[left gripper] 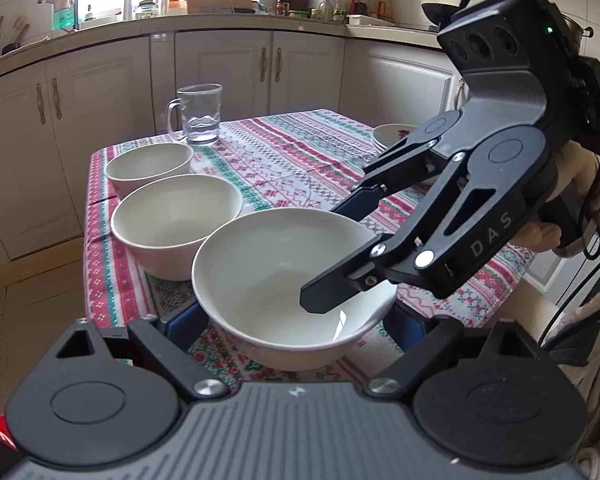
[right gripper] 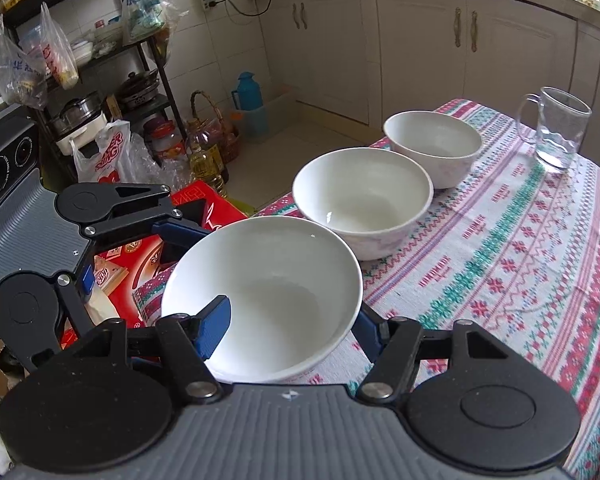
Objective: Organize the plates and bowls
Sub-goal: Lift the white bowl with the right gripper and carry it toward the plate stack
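Three white bowls stand in a row on the patterned tablecloth [left gripper: 308,148]. My right gripper [left gripper: 328,254] [right gripper: 290,332] is shut on the wall of the nearest bowl [left gripper: 276,276] [right gripper: 268,280]. Its blue pad [right gripper: 214,332] sits inside the bowl and the other finger lies outside the rim. My left gripper [left gripper: 288,328] [right gripper: 140,256] is open, its fingers on either side of the same bowl, apart from it. The middle bowl [left gripper: 176,220] [right gripper: 360,200] and the far bowl [left gripper: 148,164] [right gripper: 432,144] stand untouched. A small stack of plates [left gripper: 392,134] is partly hidden behind the right gripper.
A glass mug [left gripper: 200,116] [right gripper: 556,132] with a little water stands at the table's far end. Beyond the table edge lie a red box [right gripper: 140,248], oil bottles [right gripper: 204,160] and a loaded shelf rack [right gripper: 100,60]. Cabinets [left gripper: 220,68] line the walls.
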Demonstrator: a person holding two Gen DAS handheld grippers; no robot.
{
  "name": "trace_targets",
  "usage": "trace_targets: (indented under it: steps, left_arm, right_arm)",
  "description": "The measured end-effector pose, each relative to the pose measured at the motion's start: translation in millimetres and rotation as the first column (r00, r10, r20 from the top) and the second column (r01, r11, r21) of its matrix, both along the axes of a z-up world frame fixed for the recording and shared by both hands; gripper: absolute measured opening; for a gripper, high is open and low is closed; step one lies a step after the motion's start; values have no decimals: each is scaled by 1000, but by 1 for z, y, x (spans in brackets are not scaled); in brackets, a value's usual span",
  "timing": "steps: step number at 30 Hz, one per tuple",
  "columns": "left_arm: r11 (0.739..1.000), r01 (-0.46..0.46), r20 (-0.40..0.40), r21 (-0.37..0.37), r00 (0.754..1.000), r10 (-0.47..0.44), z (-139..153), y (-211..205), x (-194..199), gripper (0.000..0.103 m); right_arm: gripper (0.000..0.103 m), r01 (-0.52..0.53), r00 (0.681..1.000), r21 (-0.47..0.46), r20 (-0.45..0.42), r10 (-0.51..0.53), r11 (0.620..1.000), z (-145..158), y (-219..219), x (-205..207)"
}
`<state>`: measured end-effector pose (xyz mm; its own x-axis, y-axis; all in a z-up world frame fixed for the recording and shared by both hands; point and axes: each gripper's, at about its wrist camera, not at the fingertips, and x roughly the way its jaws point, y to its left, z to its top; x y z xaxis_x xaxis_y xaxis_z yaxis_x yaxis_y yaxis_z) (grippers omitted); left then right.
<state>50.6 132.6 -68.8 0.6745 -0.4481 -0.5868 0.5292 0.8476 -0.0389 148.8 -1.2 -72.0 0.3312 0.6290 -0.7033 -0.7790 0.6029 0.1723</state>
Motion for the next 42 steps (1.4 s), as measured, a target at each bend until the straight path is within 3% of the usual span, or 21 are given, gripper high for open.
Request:
trace_targets:
  steps: [21, 42]
  left_arm:
    - [989, 147, 17, -12, 989, -147, -2, -67, 22, 93]
    - [984, 180, -2, -11, 984, -180, -11, -96, 43, 93]
  right_arm:
    - [71, 194, 980, 22, 40, -195, 981, 4, -75, -12]
    - [73, 281, 958, 26, 42, -282, 959, -6, -106, -1]
